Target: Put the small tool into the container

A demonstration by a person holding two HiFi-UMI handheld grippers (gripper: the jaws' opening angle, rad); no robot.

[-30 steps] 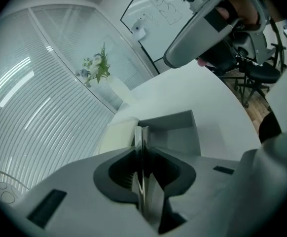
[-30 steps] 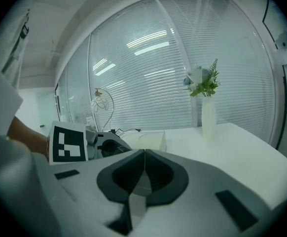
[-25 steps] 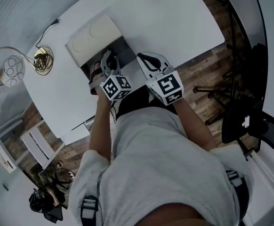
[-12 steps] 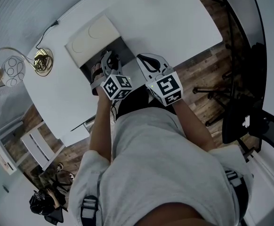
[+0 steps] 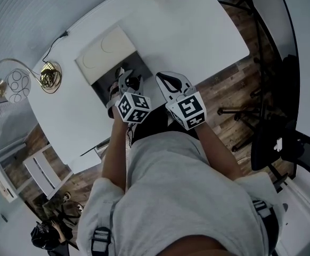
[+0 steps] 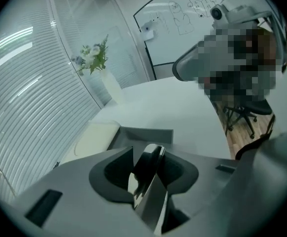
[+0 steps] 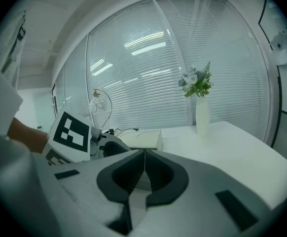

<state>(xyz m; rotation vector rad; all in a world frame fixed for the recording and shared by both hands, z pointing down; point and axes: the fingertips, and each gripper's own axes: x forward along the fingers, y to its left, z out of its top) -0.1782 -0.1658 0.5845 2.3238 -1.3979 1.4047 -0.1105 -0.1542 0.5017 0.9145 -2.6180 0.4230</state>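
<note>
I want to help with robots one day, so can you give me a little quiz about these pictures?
1. True or false: the right gripper has its jaws wide apart.
2. What stands in the white vase? A flowers; B pencils; C spoons.
3. Fill in: between the jaws of the left gripper sits a dark, shiny ____.
Key: 1 false, they are together with nothing between them. 2 A. 3 tool; those jaws are opening.
</note>
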